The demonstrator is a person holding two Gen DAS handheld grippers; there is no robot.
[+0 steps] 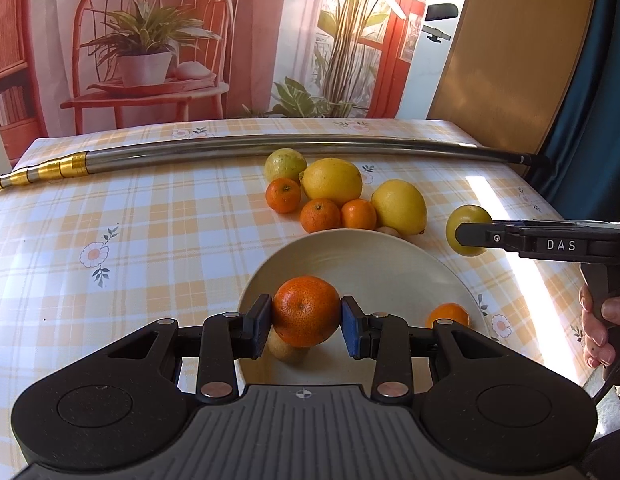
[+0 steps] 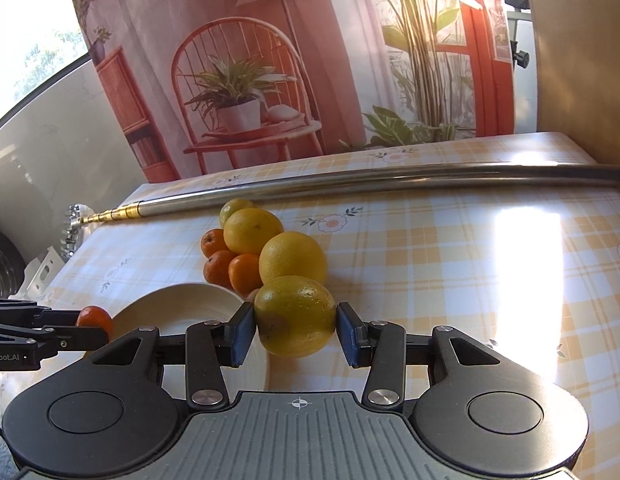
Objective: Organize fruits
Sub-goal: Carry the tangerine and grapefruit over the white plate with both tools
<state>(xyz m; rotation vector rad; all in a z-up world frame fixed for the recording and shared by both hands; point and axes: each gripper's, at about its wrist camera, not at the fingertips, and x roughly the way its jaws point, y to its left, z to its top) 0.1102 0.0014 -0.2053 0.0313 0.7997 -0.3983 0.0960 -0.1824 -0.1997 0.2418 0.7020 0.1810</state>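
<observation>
Left tongs (image 1: 306,317) grip tangerine (image 1: 305,311) — greenish fruit (image 1: 287,350) half-hidden beneath.

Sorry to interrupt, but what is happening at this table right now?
A person is sorting fruit with two handheld grippers. The left gripper holds a mandarin over the cream plate, which already has some fruit on it. The right gripper grips a yellow lemon beside the plate. More lemons and mandarins wait on the checked tablecloth.

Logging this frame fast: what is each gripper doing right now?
Left gripper: closed on a mandarin, over the plate.
Right gripper: closed on a lemon, beside the plate.
</observation>
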